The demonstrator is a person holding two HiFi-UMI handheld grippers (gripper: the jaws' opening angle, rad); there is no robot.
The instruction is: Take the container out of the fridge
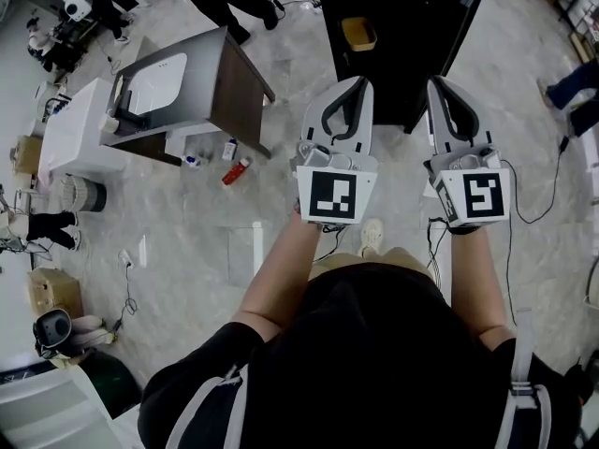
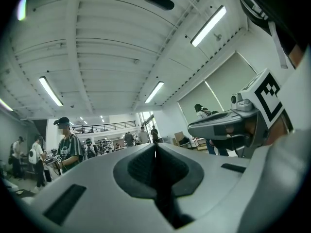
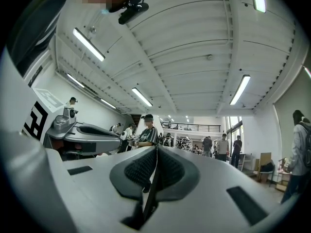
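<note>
Both closed, empty: left tongs (image 1: 358,84), right tongs (image 1: 439,84), near black fridge (image 1: 412,36).

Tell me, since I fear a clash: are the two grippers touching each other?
Apart. The head view shows floor and the black fridge between the left gripper and the right gripper.

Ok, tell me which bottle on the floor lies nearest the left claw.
The red bottle, lying slantwise on the floor, is closest to the left claw. The white bottle sits further off, nearer the table.
</note>
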